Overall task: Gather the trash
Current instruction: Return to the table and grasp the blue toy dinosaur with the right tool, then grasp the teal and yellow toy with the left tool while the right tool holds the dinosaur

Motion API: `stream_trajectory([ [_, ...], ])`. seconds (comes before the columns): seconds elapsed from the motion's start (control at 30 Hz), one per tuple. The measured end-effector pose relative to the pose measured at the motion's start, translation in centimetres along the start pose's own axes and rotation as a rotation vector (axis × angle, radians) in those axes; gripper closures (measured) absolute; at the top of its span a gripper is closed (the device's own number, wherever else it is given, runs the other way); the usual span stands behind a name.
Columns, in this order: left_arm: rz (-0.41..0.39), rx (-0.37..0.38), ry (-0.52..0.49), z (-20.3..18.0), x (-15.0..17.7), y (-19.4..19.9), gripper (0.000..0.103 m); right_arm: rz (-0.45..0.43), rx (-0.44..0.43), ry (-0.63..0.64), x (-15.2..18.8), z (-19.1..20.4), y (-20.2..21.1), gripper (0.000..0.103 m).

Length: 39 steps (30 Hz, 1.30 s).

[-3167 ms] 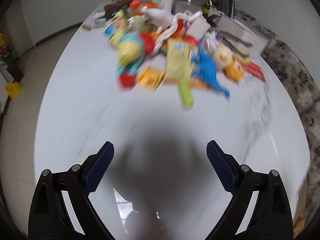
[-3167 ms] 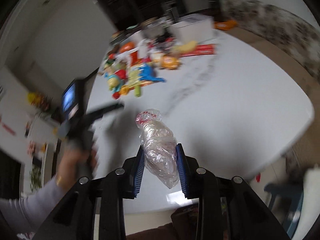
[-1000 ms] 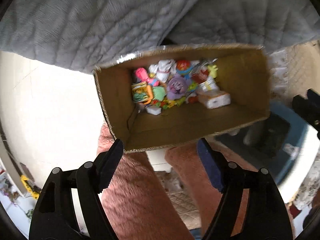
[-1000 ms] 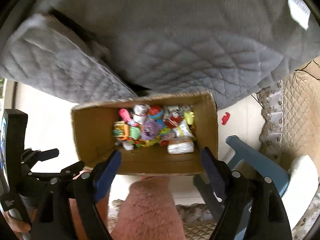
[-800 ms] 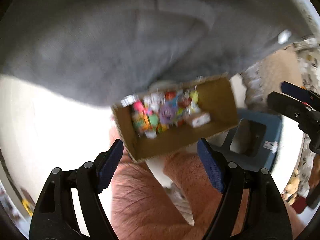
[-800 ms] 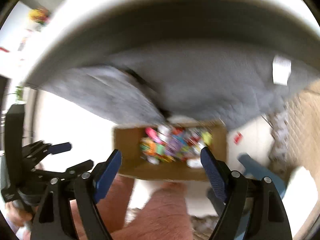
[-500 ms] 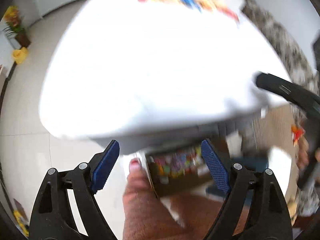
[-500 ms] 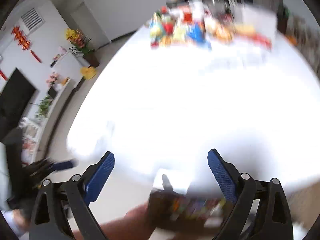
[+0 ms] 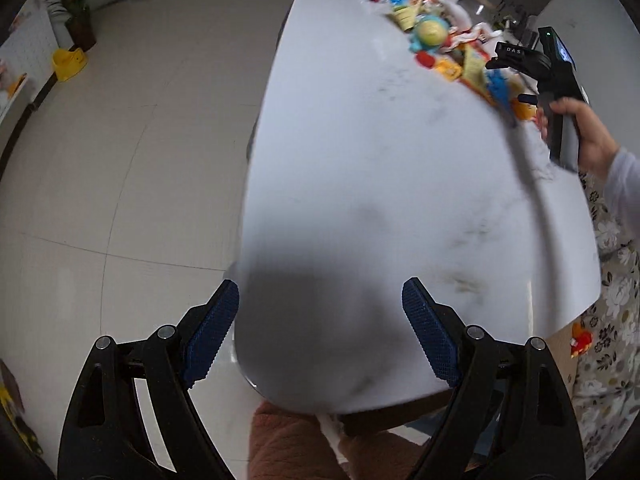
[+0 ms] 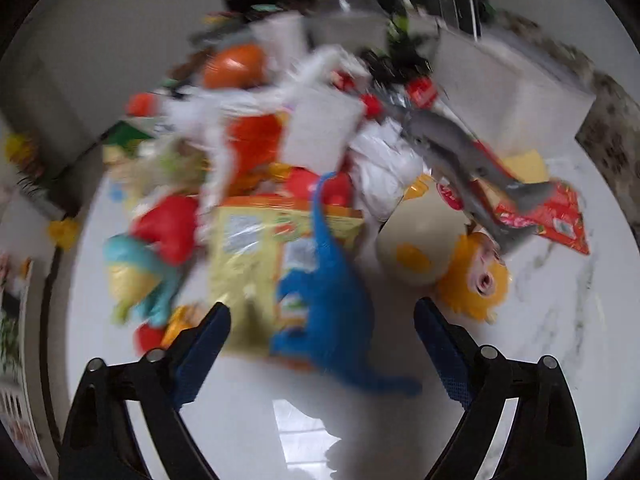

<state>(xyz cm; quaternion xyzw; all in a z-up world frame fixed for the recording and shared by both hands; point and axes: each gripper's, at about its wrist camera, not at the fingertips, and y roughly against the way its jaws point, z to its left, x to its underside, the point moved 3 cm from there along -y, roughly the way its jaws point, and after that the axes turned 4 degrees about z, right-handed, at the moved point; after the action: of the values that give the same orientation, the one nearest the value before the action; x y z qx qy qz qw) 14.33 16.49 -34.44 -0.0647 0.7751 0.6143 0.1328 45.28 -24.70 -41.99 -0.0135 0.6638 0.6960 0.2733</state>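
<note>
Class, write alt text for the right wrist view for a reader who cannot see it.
The open right tool hovers over a blurred heap of wrappers and toys on a white table, with a blue dinosaur nearest and nothing between the fingers.

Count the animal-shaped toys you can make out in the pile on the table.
3, and the blurred pile may hide more: a blue rubber dinosaur nearest the right gripper, an orange plush monkey to its right, and a grey plastic shark lying above the monkey.

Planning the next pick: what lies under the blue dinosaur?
The blue dinosaur lies across a yellow-green snack packet; its tail rests on the white table. Anything beneath its body is hidden.
</note>
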Motion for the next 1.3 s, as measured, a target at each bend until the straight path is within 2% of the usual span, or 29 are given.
stream_trajectory([
  [0.03,0.006,0.000,-0.007,0.3,-0.5,-0.2,0.021,0.040,-0.008,0.008,0.0,0.0,-1.0,0.042],
  [0.07,0.013,0.004,-0.011,0.4,-1.0,-0.4,0.021,0.063,-0.026,0.007,-0.1,0.1,-1.4,0.051],
  [0.2,0.010,0.055,-0.045,-0.7,-3.4,-1.2,0.021,0.052,-0.070,0.033,0.9,0.4,1.3,0.051],
  [0.27,-0.003,0.074,-0.092,-1.8,-4.8,-1.7,0.021,0.025,-0.146,0.015,2.3,-0.3,4.6,0.051],
  [0.4,-0.069,0.138,-0.223,-6.1,-10.4,-3.1,0.021,-0.016,-0.253,-0.008,6.2,-1.6,10.4,0.051],
  [0.5,-0.116,0.164,-0.258,-8.9,-15.5,-4.4,0.021,-0.054,-0.321,-0.061,10.5,-3.2,14.6,0.051],
  [0.6,-0.169,0.188,-0.283,-11.8,-22.0,-6.1,0.021,-0.061,-0.323,-0.108,15.2,-3.8,17.1,0.051],
  [0.63,-0.164,0.200,-0.298,-12.6,-23.6,-6.7,0.021,-0.058,-0.337,-0.132,16.9,-4.2,17.9,0.051],
  [0.73,-0.154,0.129,-0.297,-14.6,-29.4,-9.7,0.021,-0.059,-0.321,-0.168,19.3,-5.0,18.8,0.051],
  [0.83,-0.110,0.110,-0.283,-15.8,-32.6,-12.7,0.021,-0.064,-0.301,-0.200,21.5,-6.1,20.0,0.051],
  [0.9,-0.072,0.051,-0.290,-16.4,-33.6,-14.8,0.021,-0.077,-0.293,-0.221,22.1,-6.6,20.4,0.051],
  [0.97,-0.065,0.033,-0.286,-16.1,-33.6,-15.6,0.031,-0.090,-0.284,-0.234,22.6,-7.1,21.0,0.051],
  [1.0,-0.063,0.040,-0.286,-16.0,-33.4,-15.5,0.051,-0.096,-0.274,-0.235,22.8,-7.2,21.2,0.051],
  [1.07,-0.082,0.027,-0.291,-15.9,-33.0,-14.9,0.051,-0.101,-0.274,-0.233,23.2,-7.4,21.8,0.051],
  [1.17,-0.132,0.059,-0.305,-16.1,-31.8,-12.8,0.051,-0.109,-0.270,-0.218,23.3,-7.4,22.3,0.051],
  [1.3,-0.209,0.127,-0.350,-16.8,-29.5,-7.2,0.051,-0.122,-0.287,-0.196,22.8,-7.1,22.7,0.051],
])
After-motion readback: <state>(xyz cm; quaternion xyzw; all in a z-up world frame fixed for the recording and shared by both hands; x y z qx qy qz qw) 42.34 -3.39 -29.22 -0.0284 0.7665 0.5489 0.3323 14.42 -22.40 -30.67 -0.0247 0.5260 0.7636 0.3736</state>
